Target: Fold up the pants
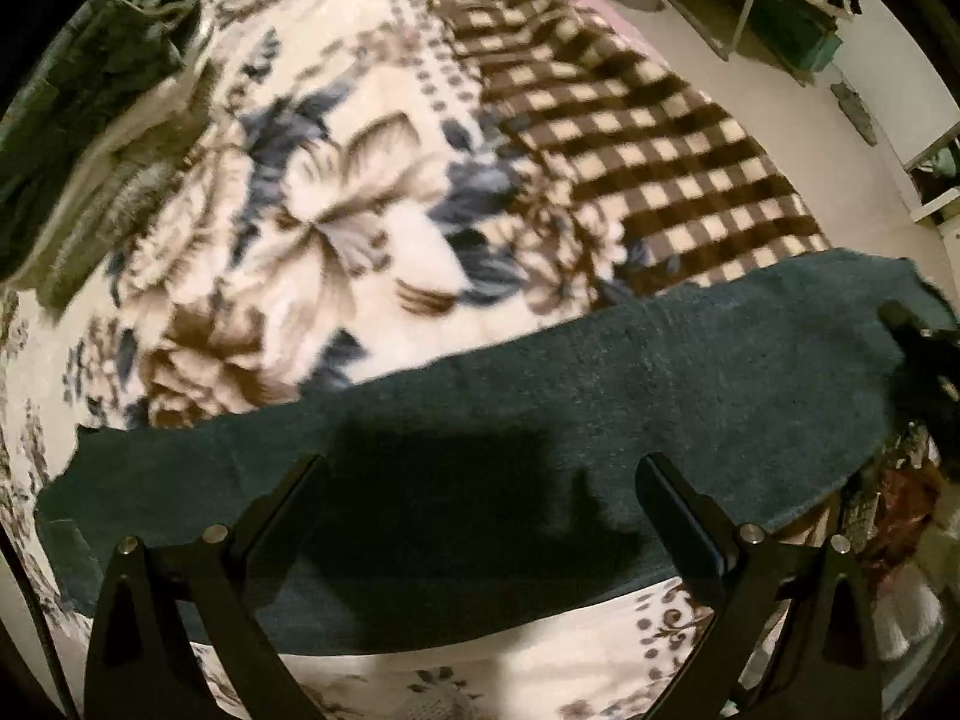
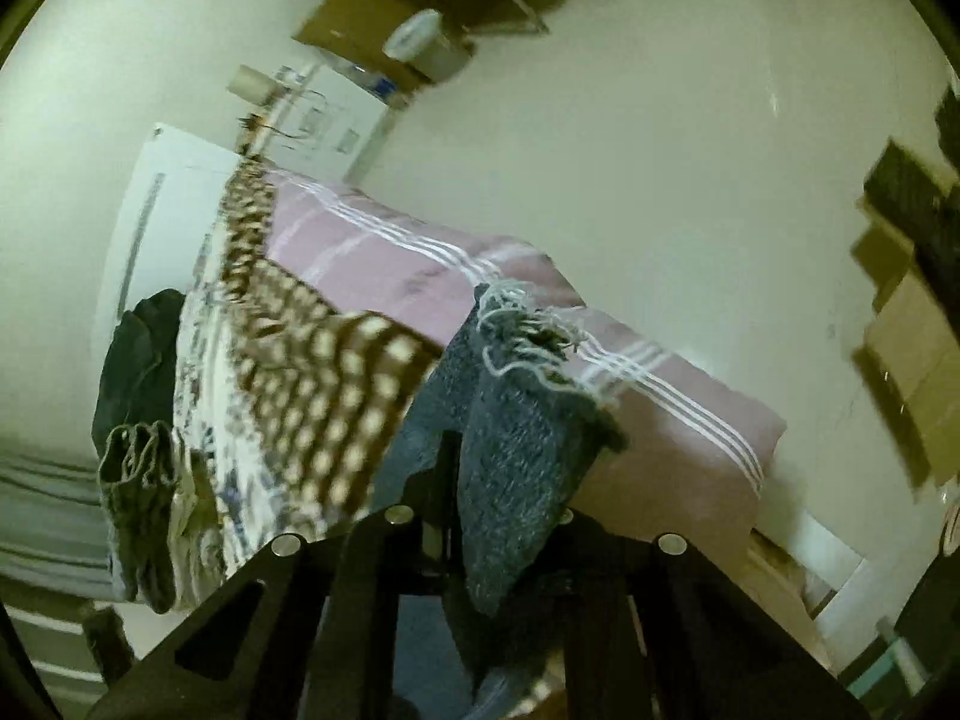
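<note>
The pants (image 1: 540, 396) lie as 1 long dark teal band across the floral blanket (image 1: 336, 192), long axis running side to side beneath your left gripper (image 1: 480, 480). That gripper points down onto the band's middle with its 2 fingers (image 1: 678, 498) spread wide and holding nothing; the cloth lies flat between and below them.

From the band's middle, the far right end is the part in play. There your right gripper (image 2: 456, 480) has its jaws drawn nearly together on the frayed hem end of the pants (image 2: 528, 420), and the cloth hangs over the fingers, lifted off the bed. The left wrist view shows the same gripper (image 1: 924, 348) at the band's right end.

Judgement: the fold turns on carrying that right end along the long axis toward the opposite end, which lies flat at the left. Your right hand is the 1 placed for it; the left stands over the middle, near the likely crease line.

Beyond the band: checked blanket (image 1: 630, 120), dark clothes pile (image 1: 90, 72).
</note>
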`<state>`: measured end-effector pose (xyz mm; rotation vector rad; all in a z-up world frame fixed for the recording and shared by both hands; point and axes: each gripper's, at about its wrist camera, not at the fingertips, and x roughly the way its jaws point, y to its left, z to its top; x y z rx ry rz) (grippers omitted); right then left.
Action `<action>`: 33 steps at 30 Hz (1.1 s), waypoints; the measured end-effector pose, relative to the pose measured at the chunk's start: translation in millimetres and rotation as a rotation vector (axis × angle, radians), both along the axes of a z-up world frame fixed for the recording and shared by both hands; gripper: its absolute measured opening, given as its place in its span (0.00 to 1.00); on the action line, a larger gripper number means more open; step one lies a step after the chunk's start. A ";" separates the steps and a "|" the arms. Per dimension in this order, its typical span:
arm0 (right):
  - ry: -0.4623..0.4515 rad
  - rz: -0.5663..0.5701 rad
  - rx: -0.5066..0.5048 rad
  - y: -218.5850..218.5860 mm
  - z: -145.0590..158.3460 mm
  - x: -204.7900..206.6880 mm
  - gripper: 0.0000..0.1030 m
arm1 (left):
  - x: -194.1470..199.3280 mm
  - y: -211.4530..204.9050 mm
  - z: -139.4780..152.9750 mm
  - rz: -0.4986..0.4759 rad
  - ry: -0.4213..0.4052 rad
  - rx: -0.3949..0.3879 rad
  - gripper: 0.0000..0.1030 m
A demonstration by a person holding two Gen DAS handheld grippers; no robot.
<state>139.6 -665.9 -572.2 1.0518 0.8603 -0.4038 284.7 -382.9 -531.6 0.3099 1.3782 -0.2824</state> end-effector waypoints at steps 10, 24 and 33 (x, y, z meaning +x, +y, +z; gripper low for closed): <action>-0.016 0.200 -0.218 81.9 86.5 14.1 0.12 | -1.1 51.1 23.1 0.036 -0.060 -0.026 1.00; 0.318 0.398 -0.788 160.4 51.2 68.3 0.45 | 5.0 101.6 18.2 0.119 -0.032 -0.027 1.00; 0.406 0.767 -1.107 228.9 3.3 92.2 0.30 | 12.1 105.2 11.6 0.131 -0.021 -0.019 1.00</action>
